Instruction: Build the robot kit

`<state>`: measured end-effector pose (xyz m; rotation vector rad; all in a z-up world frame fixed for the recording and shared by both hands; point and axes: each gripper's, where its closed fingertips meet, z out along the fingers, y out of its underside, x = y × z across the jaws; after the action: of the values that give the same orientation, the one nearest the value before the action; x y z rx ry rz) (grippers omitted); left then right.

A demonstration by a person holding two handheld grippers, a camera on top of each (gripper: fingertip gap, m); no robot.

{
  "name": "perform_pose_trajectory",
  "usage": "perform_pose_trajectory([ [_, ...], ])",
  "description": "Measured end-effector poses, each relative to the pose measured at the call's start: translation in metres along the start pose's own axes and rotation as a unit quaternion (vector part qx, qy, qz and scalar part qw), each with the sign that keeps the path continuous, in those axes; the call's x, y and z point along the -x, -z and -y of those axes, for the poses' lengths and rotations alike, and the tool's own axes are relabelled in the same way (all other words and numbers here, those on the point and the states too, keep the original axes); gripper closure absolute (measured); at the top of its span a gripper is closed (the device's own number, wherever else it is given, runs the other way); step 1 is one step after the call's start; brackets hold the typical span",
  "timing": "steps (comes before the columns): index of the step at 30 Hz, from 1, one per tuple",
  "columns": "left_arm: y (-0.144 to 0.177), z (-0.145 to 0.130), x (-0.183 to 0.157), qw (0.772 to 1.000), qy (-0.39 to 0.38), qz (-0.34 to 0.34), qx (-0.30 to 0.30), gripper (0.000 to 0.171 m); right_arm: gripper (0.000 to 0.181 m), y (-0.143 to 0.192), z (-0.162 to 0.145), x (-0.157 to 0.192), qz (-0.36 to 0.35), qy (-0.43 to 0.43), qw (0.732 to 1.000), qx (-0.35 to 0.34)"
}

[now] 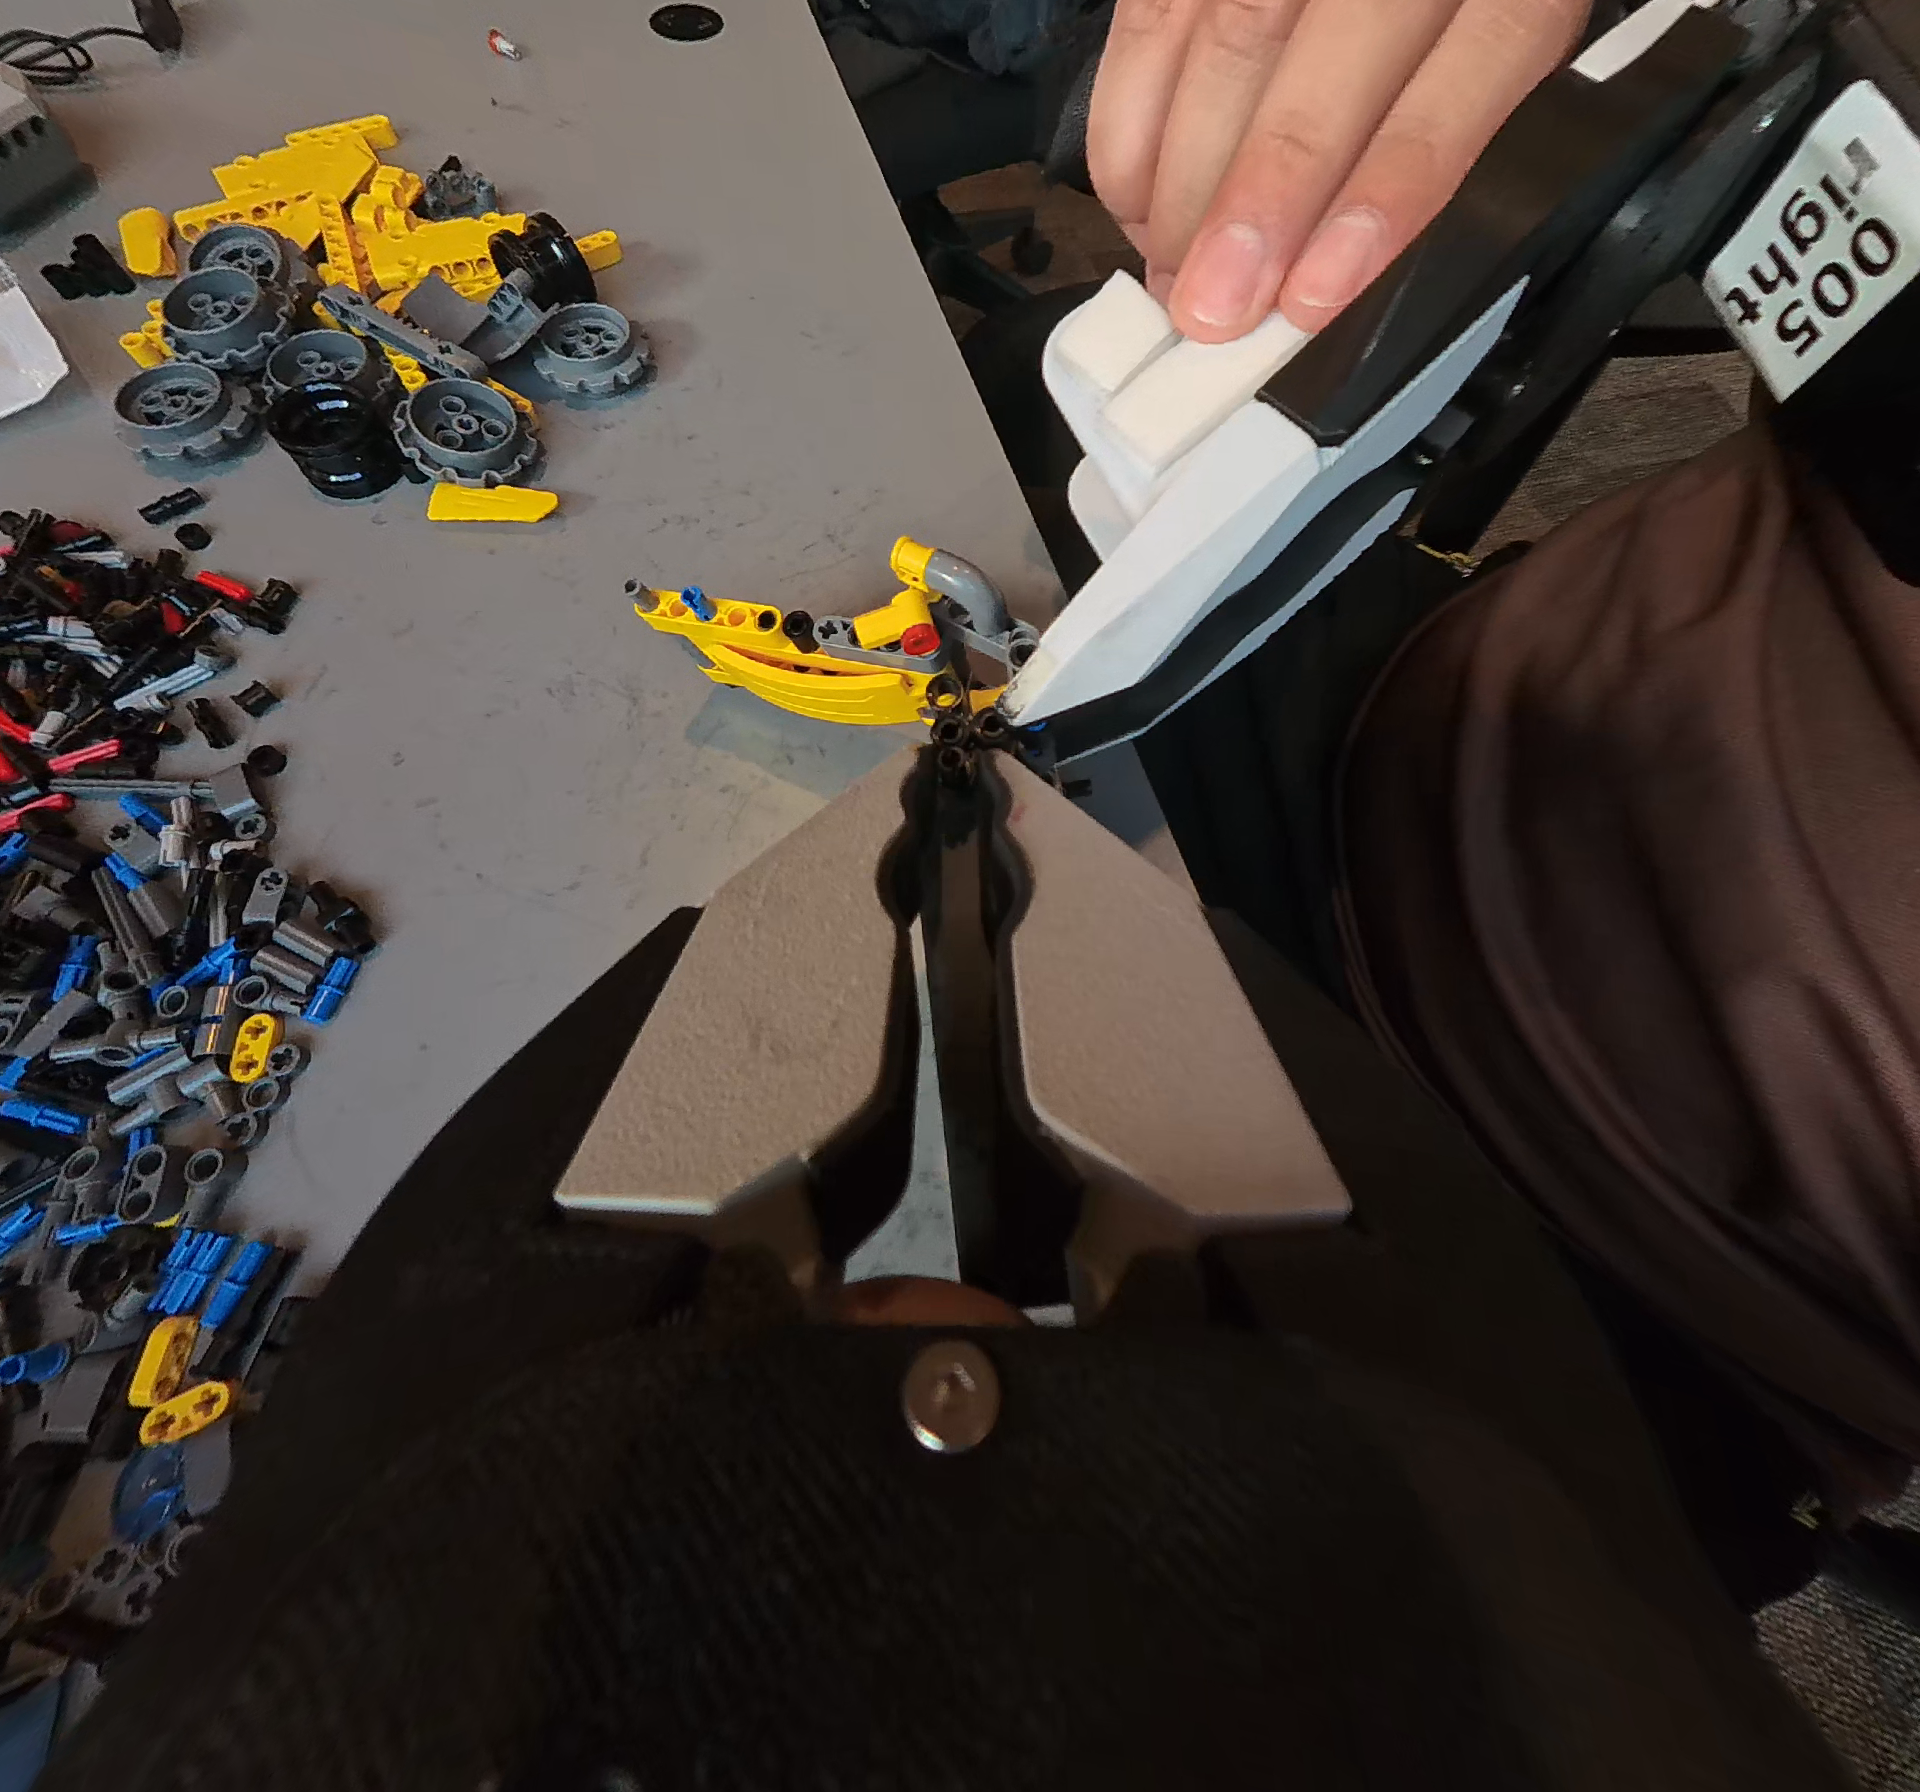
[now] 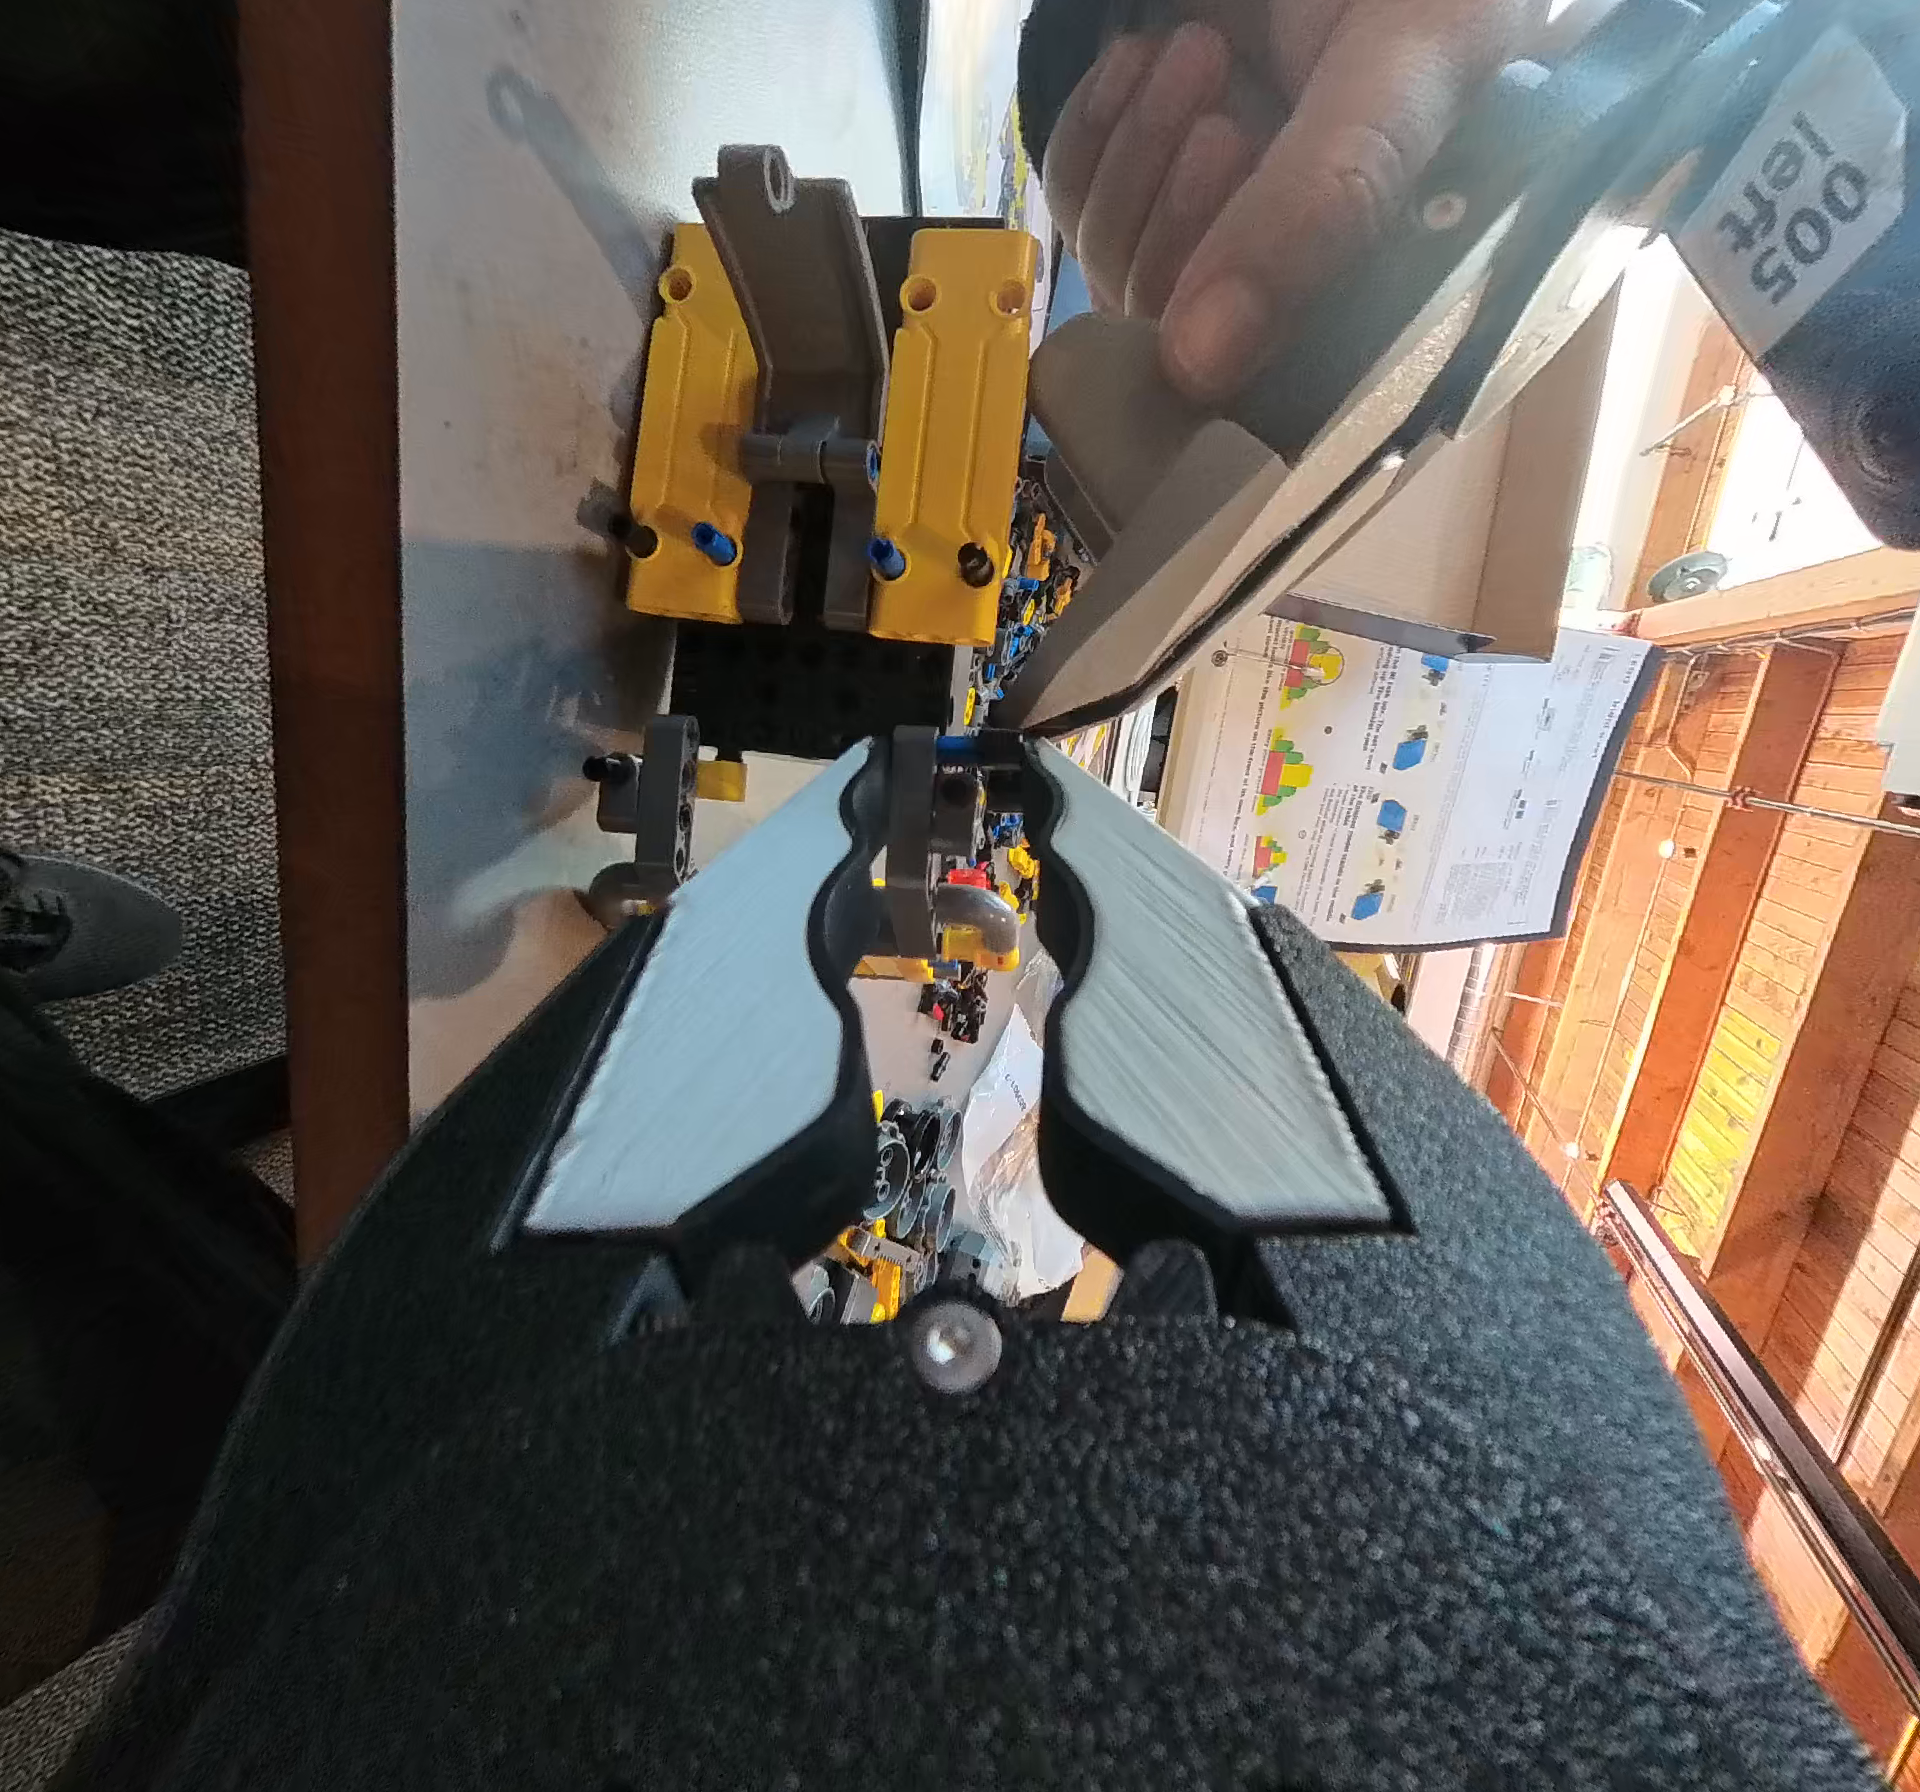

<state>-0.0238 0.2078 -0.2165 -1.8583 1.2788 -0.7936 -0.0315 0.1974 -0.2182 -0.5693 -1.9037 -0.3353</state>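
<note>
Left wrist view: the left gripper [image 1: 961, 755] is closed on a small black connector [image 1: 961, 729], tips nearly meeting. At one o'clock the right gripper [image 1: 1023, 693] pinches the yellow-and-grey brick assembly [image 1: 831, 646] above the grey table [image 1: 623, 807]. Loose wheels and beams [image 1: 343, 329] lie at ten o'clock.

Right wrist view: the right gripper [image 2: 951, 786] is clamped narrowly on the assembly's grey beam [image 2: 914, 838]. An open cardboard box [image 2: 1455, 537] at two o'clock; its contents cannot be seen.

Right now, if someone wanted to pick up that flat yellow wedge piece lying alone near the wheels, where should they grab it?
Across the two long edges of the yellow wedge piece, coming straight down from above. It lies flat on the grey table, apart from the wheels, so the sides are free.
</note>
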Motion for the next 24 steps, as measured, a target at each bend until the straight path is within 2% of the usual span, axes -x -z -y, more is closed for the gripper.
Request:
perform_pose_trajectory([
  [10,0.0013,-0.0012,0.0036,1.0,0.003,0.014,0.017,0.167,0.161,-0.0024,-0.002,-0.0008,0.005,-0.029,1.0,-0.002],
  [19,0.0021,-0.0024,0.0014,0.999,0.015,0.003,0.029,0.167,0.162,-0.001,-0.0001,-0.0001,-0.011,0.023,1.0,-0.001],
  [24,0.0039,-0.0038,0.0066,0.998,0.002,0.029,0.056,0.168,0.162,-0.0054,-0.0025,-0.0011,-0.001,0.008,1.0,-0.002],
])
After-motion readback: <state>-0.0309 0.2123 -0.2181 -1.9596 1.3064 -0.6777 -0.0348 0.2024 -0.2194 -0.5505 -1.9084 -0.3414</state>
